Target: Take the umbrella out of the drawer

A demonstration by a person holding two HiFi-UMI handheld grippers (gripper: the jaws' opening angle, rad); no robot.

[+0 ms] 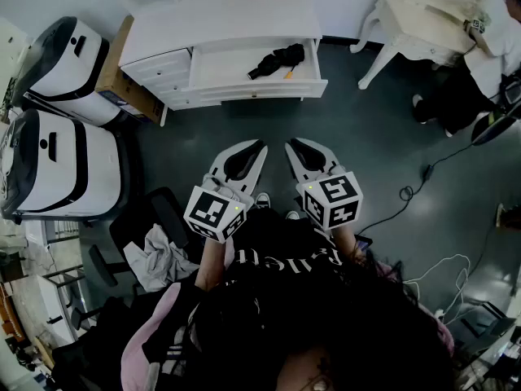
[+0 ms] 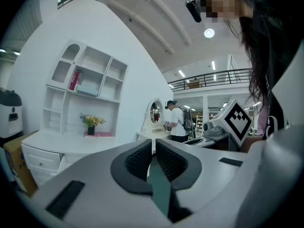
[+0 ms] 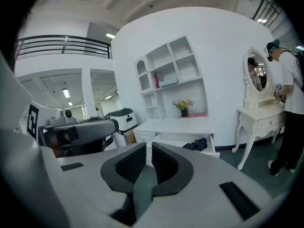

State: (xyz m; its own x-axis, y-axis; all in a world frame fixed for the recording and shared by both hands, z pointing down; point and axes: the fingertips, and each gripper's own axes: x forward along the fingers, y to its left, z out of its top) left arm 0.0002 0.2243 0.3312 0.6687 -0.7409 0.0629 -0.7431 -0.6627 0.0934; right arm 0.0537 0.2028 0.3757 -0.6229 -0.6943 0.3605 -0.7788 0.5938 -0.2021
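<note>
The black folded umbrella lies in the open drawer of the white desk at the top of the head view. It also shows in the right gripper view as the umbrella, past the jaws in the drawer. My left gripper and right gripper are side by side over the dark floor, well short of the drawer, both pointing toward it. The left gripper is shut with nothing between its pads. The right gripper is shut and empty too.
Two white machines and a cardboard box stand left of the desk. A white vanity table with a person beside it is at the upper right. Cables run across the floor on the right. A chair with clothes is at the lower left.
</note>
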